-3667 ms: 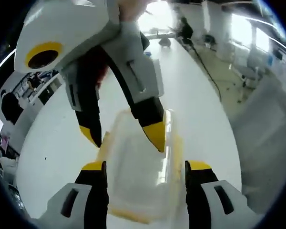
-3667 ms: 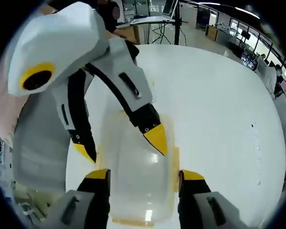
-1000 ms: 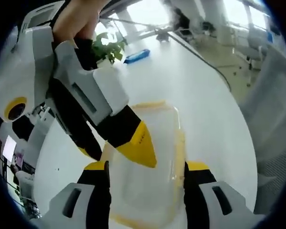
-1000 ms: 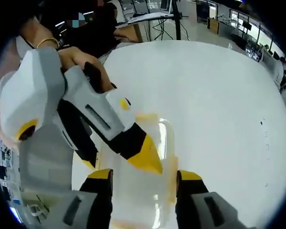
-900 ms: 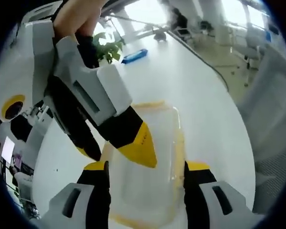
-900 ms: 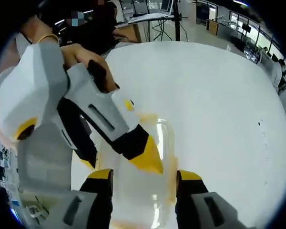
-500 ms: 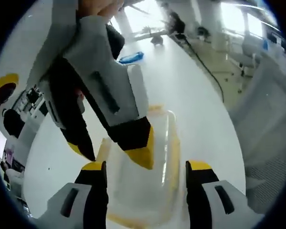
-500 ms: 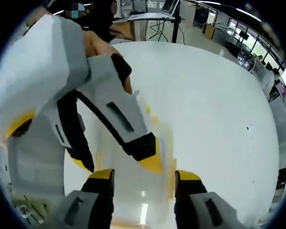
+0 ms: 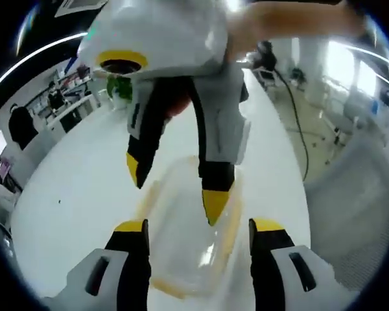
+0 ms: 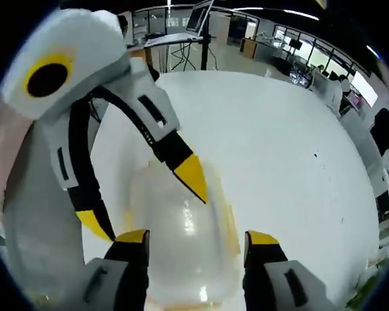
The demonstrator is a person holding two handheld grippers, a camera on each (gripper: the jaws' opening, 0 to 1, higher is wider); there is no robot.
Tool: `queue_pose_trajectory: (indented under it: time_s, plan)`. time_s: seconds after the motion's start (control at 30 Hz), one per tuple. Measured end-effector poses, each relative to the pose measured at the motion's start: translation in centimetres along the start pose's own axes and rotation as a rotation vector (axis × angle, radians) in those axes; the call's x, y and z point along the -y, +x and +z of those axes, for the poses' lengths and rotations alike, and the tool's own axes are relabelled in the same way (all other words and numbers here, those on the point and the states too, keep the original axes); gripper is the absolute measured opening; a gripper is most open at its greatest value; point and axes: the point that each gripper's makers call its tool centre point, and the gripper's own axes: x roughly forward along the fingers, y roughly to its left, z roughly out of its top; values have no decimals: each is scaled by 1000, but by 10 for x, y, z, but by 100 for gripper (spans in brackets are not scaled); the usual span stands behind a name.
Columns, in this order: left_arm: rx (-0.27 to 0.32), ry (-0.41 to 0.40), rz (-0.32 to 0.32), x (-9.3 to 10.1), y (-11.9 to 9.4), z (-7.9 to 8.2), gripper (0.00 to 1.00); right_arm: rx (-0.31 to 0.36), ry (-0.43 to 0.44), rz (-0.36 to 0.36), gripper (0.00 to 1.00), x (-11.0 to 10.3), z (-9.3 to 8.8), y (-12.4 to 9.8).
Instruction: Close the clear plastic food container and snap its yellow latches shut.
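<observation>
On a white tabletop [image 9: 71, 194], seen in the left gripper view, sits 1 clear plastic container [image 9: 185, 240] w/ yellow trim along its edges, lid down on it. The left gripper [image 9: 198, 228] rises from the bottom, its 2 yellow-tipped jaws spread wide, one each side of the container, not clamping it. The right gripper [image 9: 172, 188] comes in from the top, a hand [image 9: 279, 23] on it; its 2 jaws are also parted, one yellow tip over the lid, the other off the container's left edge. Contact w/ the lid can't be judged. Room behind: office w/ desks, a green plant [image 9: 120, 87], a cable [image 9: 295, 123] on the floor at right, bright windows (far right).

Right gripper view: same white tabletop [image 10: 285, 155], 1 container [image 10: 185, 253] at the bottom between the right gripper [image 10: 198, 238] jaws, which stand apart at its 2 sides. The left gripper [image 10: 142, 201] enters from the left w/ jaws spread, 1 yellow tip above the lid's far end, the other beside the container's left edge. Latch state too blurred to tell. Behind: desks, monitors, ceiling lights.
</observation>
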Motion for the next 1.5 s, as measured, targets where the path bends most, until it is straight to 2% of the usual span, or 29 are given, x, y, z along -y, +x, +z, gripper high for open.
queue_pose_trajectory:
  time_s: [0.13,0.27,0.4,0.47,0.53,0.63,0.77,0.87,0.9,0.93,0.97,1.0,1.07,1.13,1.23,1.37,1.5]
  plan:
    - [18,-61,26,-6,-5,0,59,78,119,-28,58,1,2,-4]
    - [27,-104,83,-18,-10,-4,58,132,212,-74,58,7,0,-12]
    - [41,-175,107,-25,-15,-13,58,158,278,-178,58,20,-13,-22]
    - [40,-219,126,-29,-16,-20,57,179,340,-187,58,20,-18,-24]
    - [47,-243,140,-32,-19,-23,57,188,361,-194,58,21,-22,-26]
    - [99,-284,192,-40,-24,-20,59,181,375,-196,58,17,-31,-29]
    - [88,-323,224,-46,-27,-28,58,182,412,-219,57,13,-39,-31]
    - [84,-357,227,-44,-29,-33,55,185,460,-238,57,12,-46,-33]
    - [101,-427,215,-41,-27,-35,53,189,484,-241,56,11,-49,-33]
    - [106,-446,212,-40,-27,-36,51,195,503,-246,56,10,-51,-34]
    - [113,-501,198,-38,-26,-39,51,201,541,-241,56,8,-55,-33]
    - [100,-522,207,-38,-26,-45,52,199,575,-238,56,7,-59,-33]
    - [92,-505,213,-37,-26,-50,51,204,588,-242,55,6,-63,-33]
    - [98,-555,196,-34,-25,-51,51,210,599,-237,54,4,-65,-33]
    - [102,-561,197,-33,-25,-51,51,238,624,-236,52,1,-64,-32]
    - [107,-615,191,-30,-23,-51,50,259,671,-240,51,0,-65,-32]
    - [113,-663,192,-30,-21,-52,50,293,819,-260,48,2,-70,-32]
